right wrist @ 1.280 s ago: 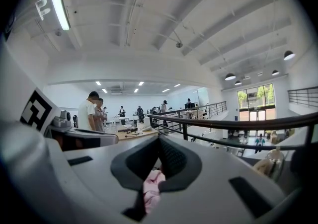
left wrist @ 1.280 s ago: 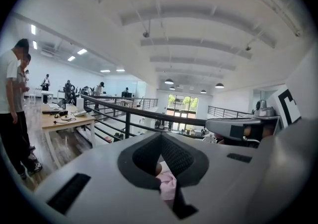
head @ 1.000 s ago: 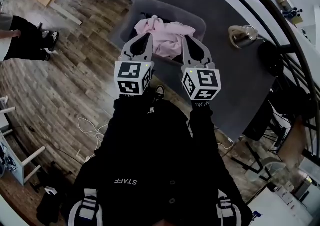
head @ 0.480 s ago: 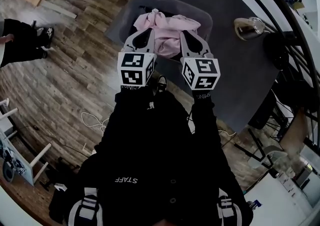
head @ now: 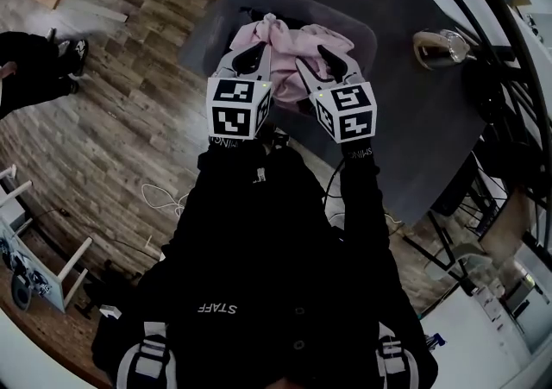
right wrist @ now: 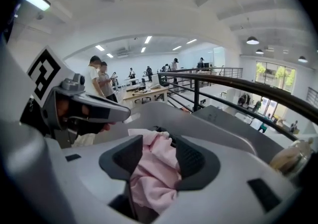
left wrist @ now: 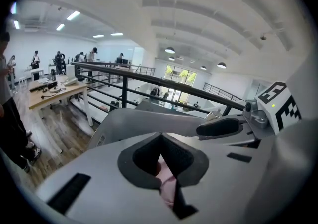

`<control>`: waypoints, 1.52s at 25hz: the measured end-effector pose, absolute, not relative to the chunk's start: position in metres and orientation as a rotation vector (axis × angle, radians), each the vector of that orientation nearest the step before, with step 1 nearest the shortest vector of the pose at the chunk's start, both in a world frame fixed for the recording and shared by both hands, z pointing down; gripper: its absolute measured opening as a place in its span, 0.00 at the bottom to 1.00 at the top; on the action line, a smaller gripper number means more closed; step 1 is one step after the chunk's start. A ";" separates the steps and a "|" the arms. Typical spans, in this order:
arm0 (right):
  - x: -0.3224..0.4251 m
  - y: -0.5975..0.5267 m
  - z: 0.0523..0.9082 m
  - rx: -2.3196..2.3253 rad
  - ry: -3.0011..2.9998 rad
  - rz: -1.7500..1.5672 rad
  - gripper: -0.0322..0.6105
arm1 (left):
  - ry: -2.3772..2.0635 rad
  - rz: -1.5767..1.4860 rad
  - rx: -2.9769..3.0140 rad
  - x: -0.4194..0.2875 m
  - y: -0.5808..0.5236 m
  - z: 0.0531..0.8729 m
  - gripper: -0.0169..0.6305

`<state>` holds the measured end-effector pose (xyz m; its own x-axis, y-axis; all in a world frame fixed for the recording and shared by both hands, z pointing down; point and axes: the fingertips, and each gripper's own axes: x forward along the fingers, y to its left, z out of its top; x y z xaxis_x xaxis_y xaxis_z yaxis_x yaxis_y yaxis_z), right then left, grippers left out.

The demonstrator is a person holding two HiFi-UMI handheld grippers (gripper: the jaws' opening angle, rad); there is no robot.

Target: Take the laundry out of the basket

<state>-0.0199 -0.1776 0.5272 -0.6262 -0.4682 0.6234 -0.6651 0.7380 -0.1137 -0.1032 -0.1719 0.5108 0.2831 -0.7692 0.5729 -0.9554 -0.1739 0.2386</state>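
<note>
Laundry, a crumpled pink garment, lies heaped in the grey basket on the dark worktop; none of it is out yet. Over the last second both grippers have dropped and tilted towards the heap. Their tips were short of the basket's near wall then and now hang over the cloth itself.

The left gripper has its fingers clenched tip to tip and empty. Its own view shows only a sliver of pink through the gap behind the meeting pads. The right gripper was likewise closed a second ago, and its fingers have just been opening. They now stand released and apart, with pink folds showing between the two dark pads in the right gripper view. The pads do not seem to be pressing on the fabric, so nothing is gripped.

I judge the approach to be nearly done, with the right side set up for the first pinch. It needs to sink a little further into the heap before closing. The left fingers would have to part before they could help lift.
</note>
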 end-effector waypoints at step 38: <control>-0.040 -0.165 0.716 0.095 -1.875 0.095 0.81 | -1.489 0.481 1.909 -0.136 -0.202 0.553 0.03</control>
